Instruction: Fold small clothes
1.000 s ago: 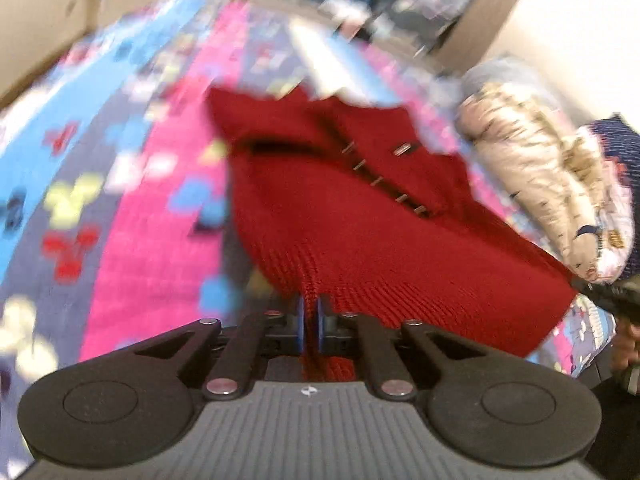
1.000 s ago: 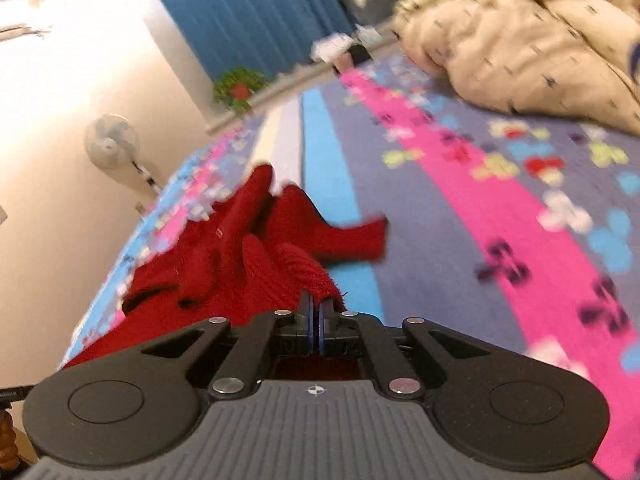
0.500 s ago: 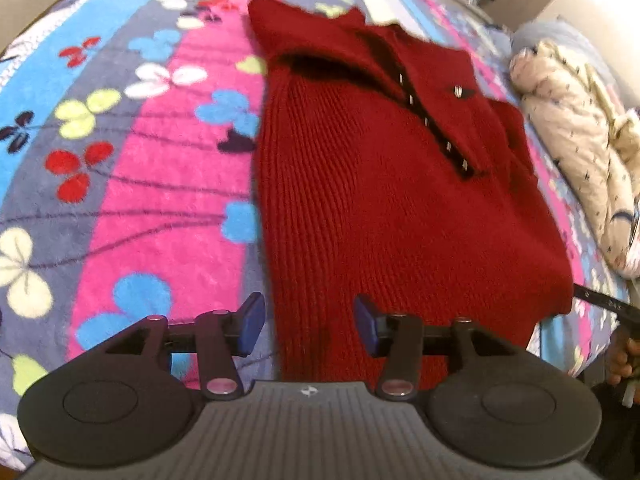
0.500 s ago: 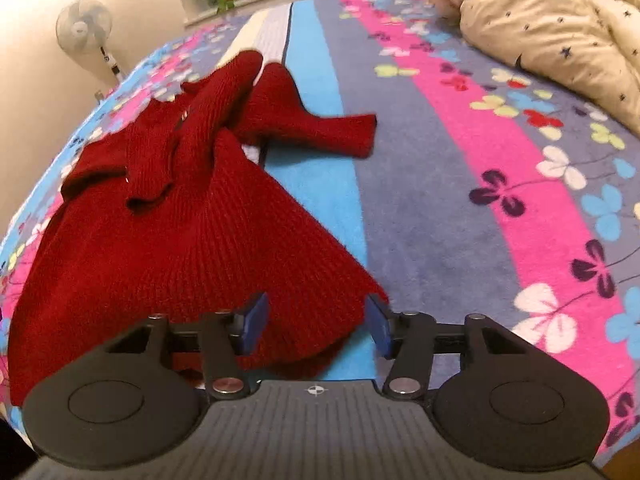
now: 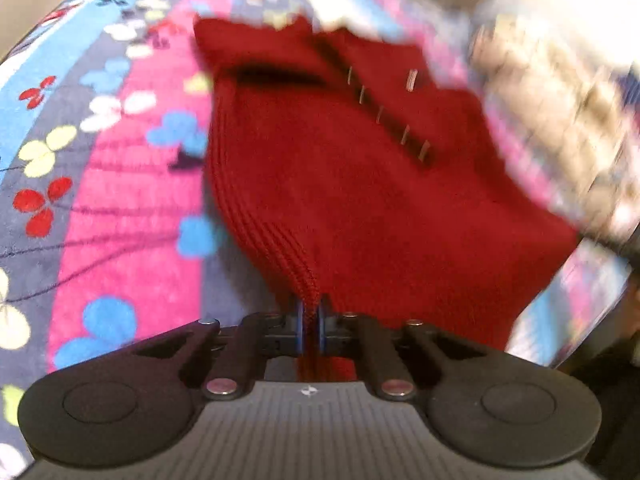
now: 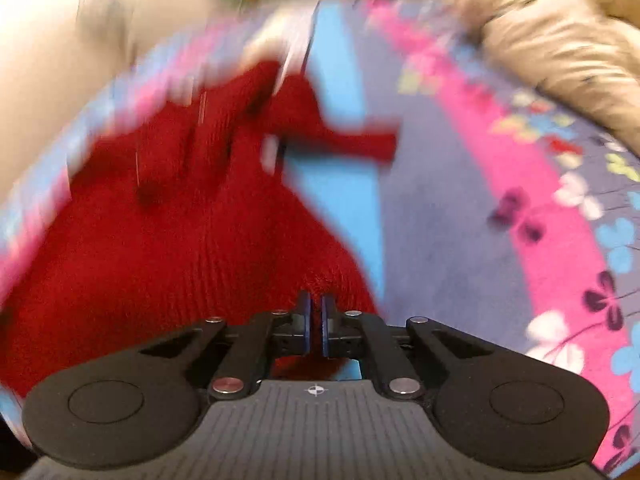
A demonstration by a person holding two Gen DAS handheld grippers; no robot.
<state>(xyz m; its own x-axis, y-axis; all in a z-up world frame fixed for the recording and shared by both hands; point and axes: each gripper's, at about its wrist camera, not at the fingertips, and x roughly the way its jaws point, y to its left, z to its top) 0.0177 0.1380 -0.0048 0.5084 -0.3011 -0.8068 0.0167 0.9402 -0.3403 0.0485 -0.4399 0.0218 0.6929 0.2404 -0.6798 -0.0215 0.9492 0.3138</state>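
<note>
Left wrist view: the left gripper (image 5: 311,320) is pinching the near hem of the red sweater (image 5: 360,168), its fingers (image 5: 299,326) pressed together on a bunched ridge of knit. The sweater is lying spread across the bedcover (image 5: 120,208), a surface striped in pink, blue and grey with a flower print. The garment's collar end is pointing away from the camera, and a row of small pale buttons (image 5: 380,114) is running down its dark placket. The hem edge is stretching off to the right. A beige quilt (image 5: 560,92) is sitting beyond the sweater at right, badly blurred.

Right wrist view: the right gripper (image 6: 316,326) is likewise gripping the sweater (image 6: 180,240) at its near corner, the fingers (image 6: 329,330) nearly closed with red knit rising between them. One sleeve (image 6: 360,140) is lying out to the right over a blue stripe of the bedcover (image 6: 460,240). The quilt (image 6: 560,36) is resting at upper right. The far part of this view is blurring, so finer detail cannot be told.
</note>
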